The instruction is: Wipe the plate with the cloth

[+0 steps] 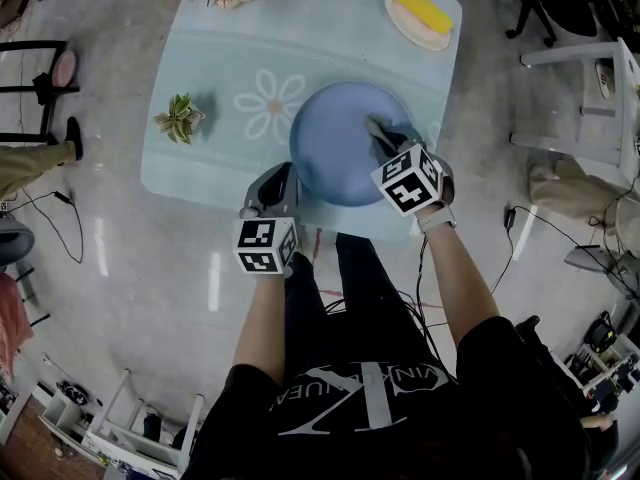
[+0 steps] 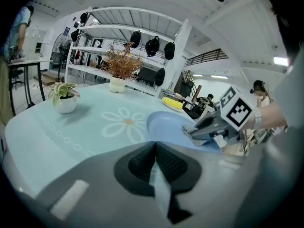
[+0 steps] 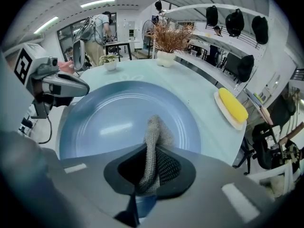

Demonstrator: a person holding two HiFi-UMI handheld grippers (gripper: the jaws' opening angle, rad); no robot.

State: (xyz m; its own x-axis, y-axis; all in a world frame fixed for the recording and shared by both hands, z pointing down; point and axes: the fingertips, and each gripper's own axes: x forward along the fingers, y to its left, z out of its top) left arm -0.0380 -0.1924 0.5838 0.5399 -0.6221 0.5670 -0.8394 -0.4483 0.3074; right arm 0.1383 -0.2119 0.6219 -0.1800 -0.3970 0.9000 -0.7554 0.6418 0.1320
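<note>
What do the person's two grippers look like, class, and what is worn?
Both the left gripper and right gripper have grey bodies with black ribbed jaw pads, each carrying a white cube with black square markers. Black short-sleeved T-shirt, white print.

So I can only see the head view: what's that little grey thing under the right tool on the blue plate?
Observer: A grey knitted cloth. The right tool is shut on it, and its free end lies on the blue plate.
Operator: And the left tool, is it just resting nearby?
Observer: No, the left tool is pinched shut on the plate's near rim. A pale blue strip of it shows between the jaws.
</note>
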